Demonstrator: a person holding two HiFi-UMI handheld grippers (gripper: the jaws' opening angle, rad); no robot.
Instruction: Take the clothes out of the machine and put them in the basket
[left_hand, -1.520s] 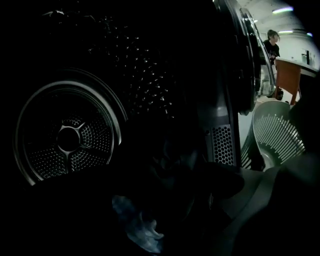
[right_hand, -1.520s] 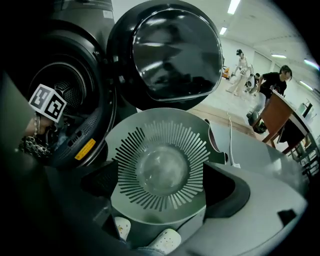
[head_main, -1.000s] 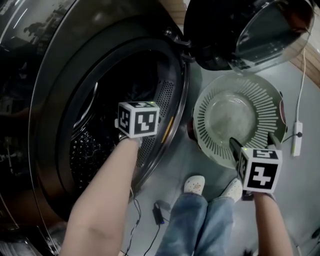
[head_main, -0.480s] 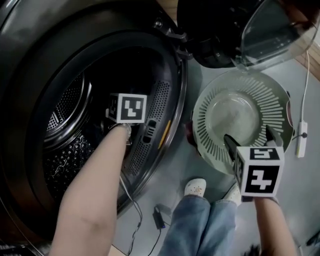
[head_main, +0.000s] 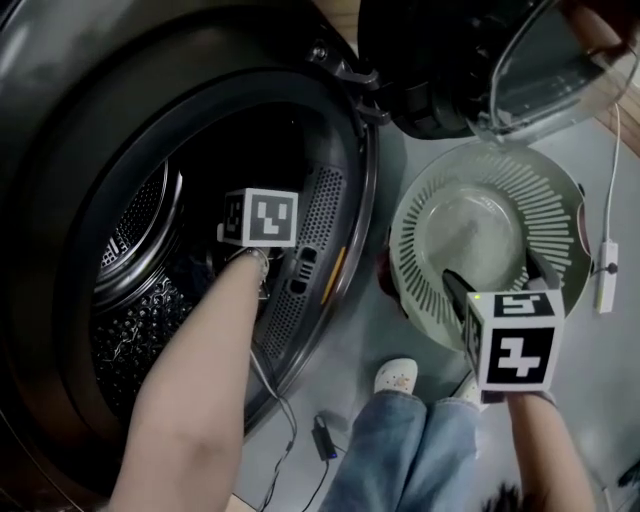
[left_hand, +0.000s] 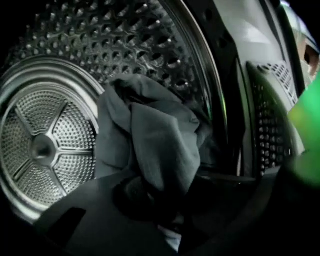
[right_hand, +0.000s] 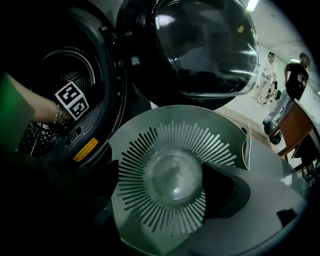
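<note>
1. Clothes (left_hand: 160, 135): a grey bunch lies in the drum (left_hand: 45, 145), its lower fold pinched in the left tool (left_hand: 167, 207), whose jaws have just been closing.
2. The right tool (right_hand: 155, 187) hangs over the basket (right_hand: 220, 135), jaws apart and empty.
3. The basket stands on the floor (head_main: 610, 380) below the open door (right_hand: 200, 45).
</note>
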